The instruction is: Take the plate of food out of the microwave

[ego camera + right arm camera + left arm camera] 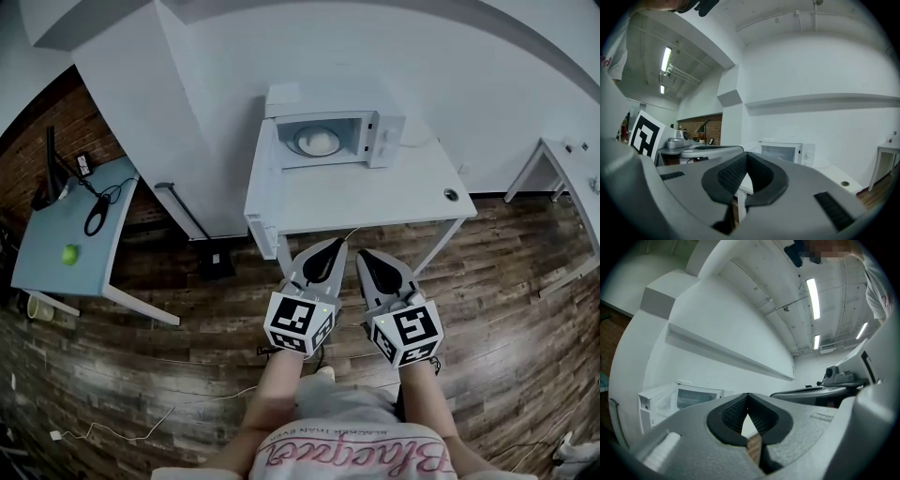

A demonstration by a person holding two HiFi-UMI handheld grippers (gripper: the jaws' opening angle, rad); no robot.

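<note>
A white microwave (333, 136) stands at the back of a white table (375, 202). A plate of pale food (316, 141) shows in its front; whether the door is open I cannot tell. The microwave (677, 399) sits low left in the left gripper view, and the microwave (783, 152) lies just right of the jaws in the right gripper view. My left gripper (330, 246) and right gripper (366, 255) are held side by side over the wooden floor, short of the table's front edge. Both are shut and empty, as the left gripper (748, 397) and right gripper (746, 157) show close up.
A grey-blue table (56, 225) at the left carries a green apple (69, 254), a lamp and a black cable. A cup (37, 307) stands below it. Another white table (572, 173) is at the far right. Thin cables trail over the floor.
</note>
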